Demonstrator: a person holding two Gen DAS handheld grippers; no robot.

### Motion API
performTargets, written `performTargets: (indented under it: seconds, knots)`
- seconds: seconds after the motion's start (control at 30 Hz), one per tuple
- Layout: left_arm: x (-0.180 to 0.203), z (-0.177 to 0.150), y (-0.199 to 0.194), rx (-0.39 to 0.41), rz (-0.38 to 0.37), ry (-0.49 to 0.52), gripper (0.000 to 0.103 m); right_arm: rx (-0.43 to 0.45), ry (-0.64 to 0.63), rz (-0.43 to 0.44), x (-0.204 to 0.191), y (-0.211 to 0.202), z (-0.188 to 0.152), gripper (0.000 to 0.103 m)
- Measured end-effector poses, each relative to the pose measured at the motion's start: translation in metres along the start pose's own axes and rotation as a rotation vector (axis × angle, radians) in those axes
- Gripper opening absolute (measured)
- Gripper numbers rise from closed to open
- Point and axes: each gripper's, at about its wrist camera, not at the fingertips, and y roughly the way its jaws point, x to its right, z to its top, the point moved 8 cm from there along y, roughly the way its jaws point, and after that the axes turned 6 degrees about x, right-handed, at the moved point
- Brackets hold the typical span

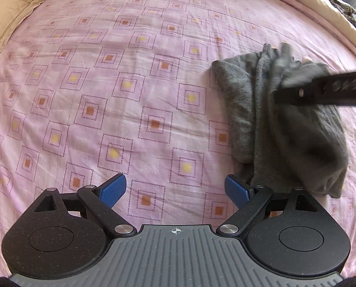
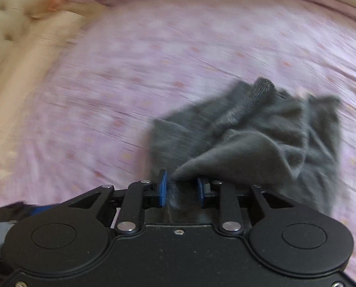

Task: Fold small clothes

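Note:
A small grey knit garment (image 1: 273,119) lies crumpled on the pink patterned bedsheet (image 1: 130,83), right of centre in the left wrist view. My left gripper (image 1: 175,191) hovers open over bare sheet just left of the garment's near edge, its blue pads holding nothing. My right gripper (image 2: 182,189) is shut on a bunched fold of the grey garment (image 2: 249,138), lifting one corner while the rest trails on the sheet. In the left wrist view the right gripper (image 1: 277,94) reaches in from the right as a black bar over the cloth. The right wrist view is motion-blurred.
A beige pillow (image 1: 15,4) lies at the far left of the bed. A tufted beige headboard (image 2: 3,14) stands behind it. The beige bed rim (image 1: 321,7) curves along the far right. Pink sheet spreads left of the garment.

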Motion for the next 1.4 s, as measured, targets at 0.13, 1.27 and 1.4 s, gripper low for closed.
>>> performTargets:
  seconds: [0.13, 1.27, 1.4]
  knots:
    - [0.0, 0.005, 0.0, -0.004, -0.009, 0.007, 0.089, 0.102, -0.005, 0.104, -0.014, -0.024, 0.011, 0.038]
    - [0.089, 0.087, 0.027, -0.084, -0.352, 0.009, 0.089, 0.17, -0.371, -0.196, -0.012, -0.059, -0.065, 0.013]
    - [0.104, 0.091, 0.035, -0.099, -0.406, -0.023, 0.089, 0.201, -0.251, -0.186, 0.007, -0.08, -0.057, 0.013]
